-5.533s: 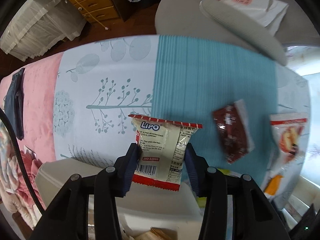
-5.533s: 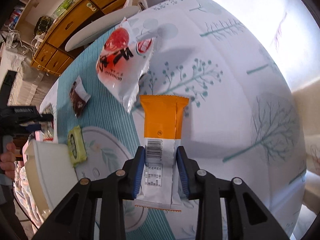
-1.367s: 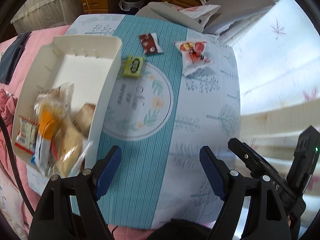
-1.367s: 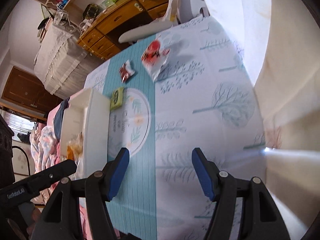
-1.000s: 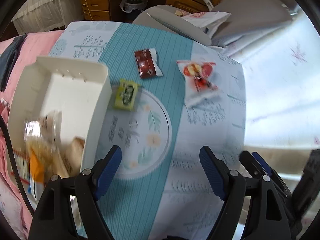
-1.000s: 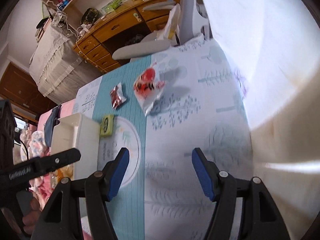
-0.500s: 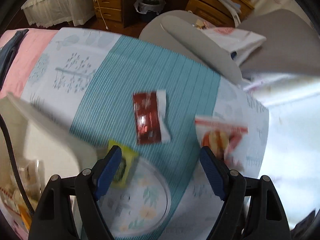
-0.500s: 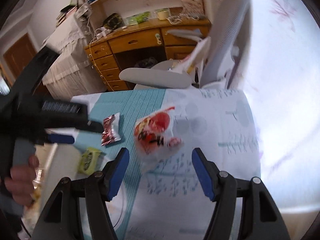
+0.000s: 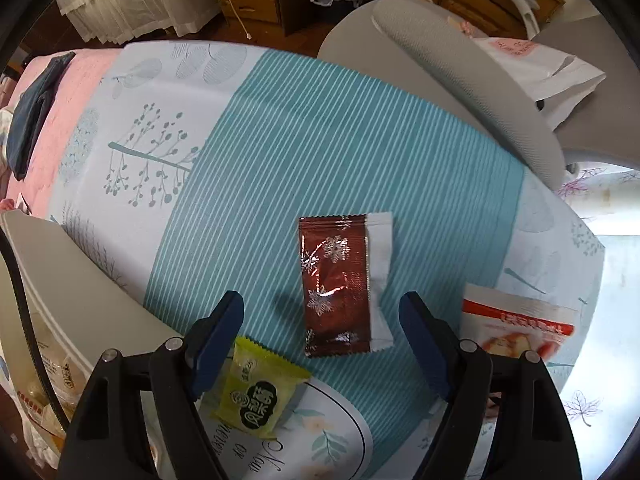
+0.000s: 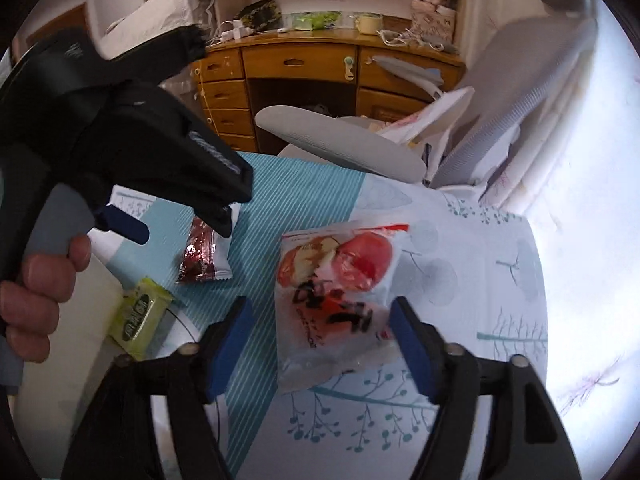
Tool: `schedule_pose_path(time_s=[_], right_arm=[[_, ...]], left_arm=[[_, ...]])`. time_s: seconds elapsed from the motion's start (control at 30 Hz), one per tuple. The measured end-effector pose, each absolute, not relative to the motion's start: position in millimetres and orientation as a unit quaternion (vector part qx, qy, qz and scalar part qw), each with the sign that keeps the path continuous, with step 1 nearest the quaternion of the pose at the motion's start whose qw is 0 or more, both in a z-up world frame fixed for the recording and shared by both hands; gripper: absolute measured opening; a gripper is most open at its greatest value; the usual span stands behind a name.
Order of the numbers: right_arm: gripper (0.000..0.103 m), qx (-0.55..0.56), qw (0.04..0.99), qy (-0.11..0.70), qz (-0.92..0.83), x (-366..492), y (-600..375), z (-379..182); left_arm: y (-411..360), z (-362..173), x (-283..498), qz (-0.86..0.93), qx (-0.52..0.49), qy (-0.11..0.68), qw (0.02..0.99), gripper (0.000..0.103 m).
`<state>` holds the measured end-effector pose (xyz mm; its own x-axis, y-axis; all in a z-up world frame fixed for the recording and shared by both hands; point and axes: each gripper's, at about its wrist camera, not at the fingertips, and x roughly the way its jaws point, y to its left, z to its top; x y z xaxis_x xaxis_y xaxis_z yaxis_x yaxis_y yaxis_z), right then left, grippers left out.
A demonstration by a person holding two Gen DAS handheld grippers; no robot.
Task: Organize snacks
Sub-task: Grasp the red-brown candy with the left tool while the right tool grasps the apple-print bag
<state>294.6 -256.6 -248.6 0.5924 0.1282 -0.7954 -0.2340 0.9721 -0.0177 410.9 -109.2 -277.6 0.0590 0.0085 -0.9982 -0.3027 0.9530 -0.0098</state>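
A dark red snack packet (image 9: 336, 284) with a white edge lies flat on the teal striped cloth. My left gripper (image 9: 320, 316) hangs open straight above it, one finger on each side of it and clear of it. A green packet (image 9: 256, 396) lies just left of it, beside the white box (image 9: 80, 288) that holds several snacks. My right gripper (image 10: 320, 316) hovers over a red-and-white bag (image 10: 336, 296). Its jaws are opening, the bag lies between them, and the pads stay off it. A hand (image 10: 40, 292) holds the left gripper over the dark red packet (image 10: 204, 256).
A grey chair (image 9: 460, 92) with a white paper bag (image 9: 536, 68) stands at the cloth's far edge. Behind it is a wooden desk (image 10: 300, 64) with drawers. A dark cloth (image 9: 32, 116) lies on the pink bedding at far left.
Both grippers came down and forward over the cloth. The left now frames the dark red packet, and the box slid to the view's left edge. The right now frames the red-and-white bag, its jaws wider.
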Motion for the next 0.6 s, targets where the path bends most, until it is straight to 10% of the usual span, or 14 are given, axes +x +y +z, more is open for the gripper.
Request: schedule_pose_path(time_s=[0.6], right_arm=[[0.077,-0.041,0.883,0.465,0.051,304,-268,-280]], left_arm=[[-122,-296,425,0.086,-0.078,0.68,0.724,0.047]])
